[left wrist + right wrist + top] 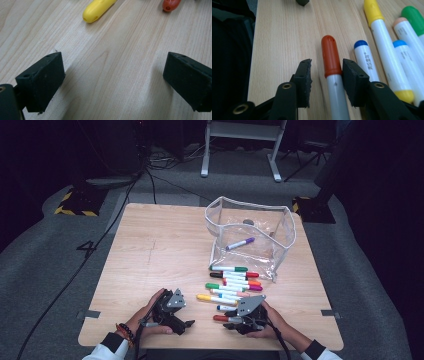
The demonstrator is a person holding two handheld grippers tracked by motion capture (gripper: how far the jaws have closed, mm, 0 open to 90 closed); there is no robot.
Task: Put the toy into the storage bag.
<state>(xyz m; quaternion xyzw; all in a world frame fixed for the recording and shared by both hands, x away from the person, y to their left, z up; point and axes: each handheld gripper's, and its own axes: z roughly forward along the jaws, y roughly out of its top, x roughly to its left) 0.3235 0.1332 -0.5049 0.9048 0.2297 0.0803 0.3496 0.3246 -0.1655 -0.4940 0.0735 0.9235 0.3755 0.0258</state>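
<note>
Pale wooden table on a grey carpeted floor, with dark surroundings and a white metal frame behind. At the table's near edge lies the red-capped marker, its body grey, its cap toward the person's left. It sits between the jaws of the right gripper: one pad lies against the cap's side, the other stands clear with bare wood showing in the gap, so the tongs are partly spread and not yet pinching the marker. In the high view the right gripper rests low over the near end of the marker row, held by the person's right hand.

Just beside the red-capped marker lie a blue-capped marker, a second blue-capped one and a yellow-capped marker, all with white bodies, part of a loose row of markers lying roughly parallel. Beyond the row stands a clear plastic pouch with white trim, open at the top, with a purple-capped marker inside it.

Well apart on the near left, the left gripper lies low over bare wood, its jaws spread wide with nothing between them.
</note>
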